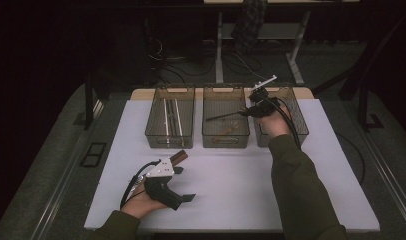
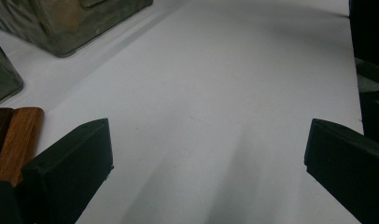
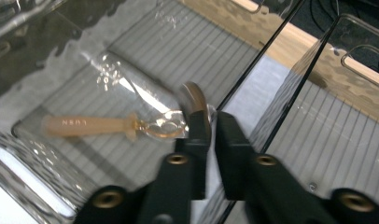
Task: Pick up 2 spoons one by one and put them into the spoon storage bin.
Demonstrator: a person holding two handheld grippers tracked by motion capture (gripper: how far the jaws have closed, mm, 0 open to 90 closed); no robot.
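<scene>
R gripper (image 3: 207,123) over middle bin (image 1: 226,140), jaws near-shut, pinching dark utensil (image 3: 195,100) at its tip. Peach-handled spoon (image 3: 85,125) on bin floor just beyond. L gripper (image 1: 181,182) spread wide, low over table (image 2: 215,93).

A white table (image 1: 231,195) carries three clear bins (image 1: 170,124).

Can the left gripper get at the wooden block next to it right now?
Probably yes. The left gripper is open and low over the table, and the wooden block lies just outside one jaw with nothing between them. A small sideways shift should bracket it.
</scene>
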